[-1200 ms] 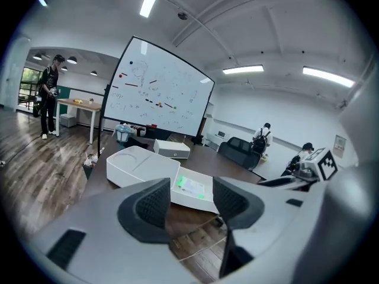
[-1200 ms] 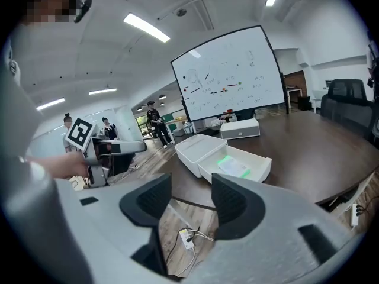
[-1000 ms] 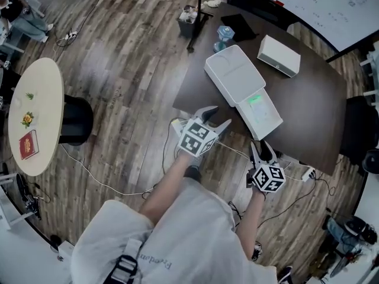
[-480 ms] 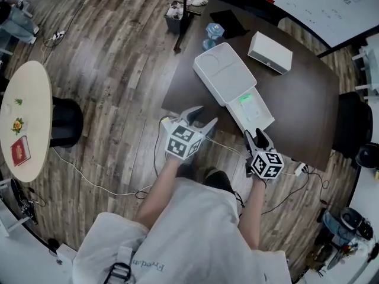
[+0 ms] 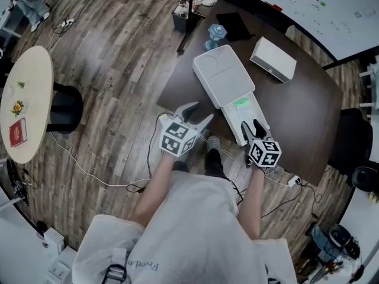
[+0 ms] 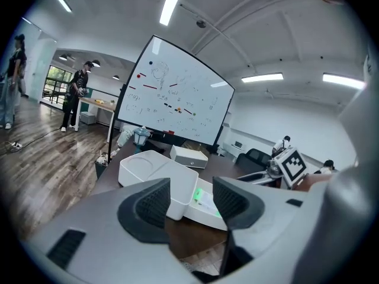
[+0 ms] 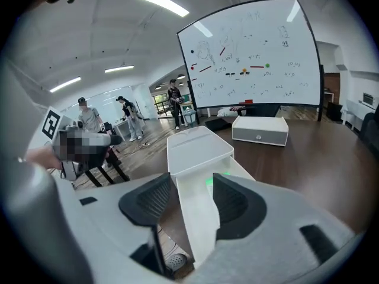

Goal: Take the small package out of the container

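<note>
A white container (image 5: 224, 76) lies on the dark brown table (image 5: 302, 108). Its drawer (image 5: 256, 112) is pulled out toward me, and a small green package (image 5: 241, 103) shows inside. My right gripper (image 5: 251, 125) is at the drawer's near end, jaws open. In the right gripper view (image 7: 192, 203) the drawer's near wall (image 7: 198, 218) stands between the pads without being pressed. The green package (image 7: 209, 181) glows just beyond. My left gripper (image 5: 198, 112) hovers open and empty off the table's near left edge. From the left gripper (image 6: 190, 200) the container (image 6: 155, 170) lies ahead.
A smaller white box (image 5: 273, 60), a blue bottle (image 5: 216, 33) and a black pad (image 5: 235, 25) sit farther back on the table. A round beige table (image 5: 23, 108) and a black stool (image 5: 65, 108) stand at left. Cables (image 5: 89, 173) cross the wooden floor.
Both grippers have come closer to the table. The right gripper has moved up from below the table edge to the drawer's near end.
</note>
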The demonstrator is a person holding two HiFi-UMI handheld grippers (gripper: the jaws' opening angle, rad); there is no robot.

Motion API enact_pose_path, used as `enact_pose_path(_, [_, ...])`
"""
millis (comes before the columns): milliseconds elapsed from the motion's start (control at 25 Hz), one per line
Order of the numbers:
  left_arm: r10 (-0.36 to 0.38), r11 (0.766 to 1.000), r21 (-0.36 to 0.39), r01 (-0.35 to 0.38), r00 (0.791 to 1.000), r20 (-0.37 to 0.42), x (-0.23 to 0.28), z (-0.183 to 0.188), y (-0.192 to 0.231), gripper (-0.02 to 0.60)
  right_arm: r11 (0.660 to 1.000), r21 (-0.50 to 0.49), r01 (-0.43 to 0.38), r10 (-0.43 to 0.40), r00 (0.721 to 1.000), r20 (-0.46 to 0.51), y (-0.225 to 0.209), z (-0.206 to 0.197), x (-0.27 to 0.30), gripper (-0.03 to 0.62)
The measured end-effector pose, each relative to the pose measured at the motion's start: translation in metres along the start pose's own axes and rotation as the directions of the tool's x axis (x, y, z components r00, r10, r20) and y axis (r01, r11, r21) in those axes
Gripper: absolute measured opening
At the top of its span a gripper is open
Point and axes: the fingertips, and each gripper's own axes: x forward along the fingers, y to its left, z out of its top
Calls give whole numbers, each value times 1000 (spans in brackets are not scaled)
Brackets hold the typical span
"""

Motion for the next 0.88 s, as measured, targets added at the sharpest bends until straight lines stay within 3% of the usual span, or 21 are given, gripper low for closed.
enact_pose_path(240, [64,998,-6,-64,998,-4,25,3,-11,215,996,-65,-60,52,992,-116,-25,-10,25,234])
enact_pose_path(480, [99,995,20,-99,995,-6,47,1,-32,215,971,-224,-79,14,961,-275,-53,-30,52,239])
enact_pose_path(880, [244,970,-22,-243,970,20,52,-2,-26,215,959,-226,-169,76,926,-369,-68,-51,84,318])
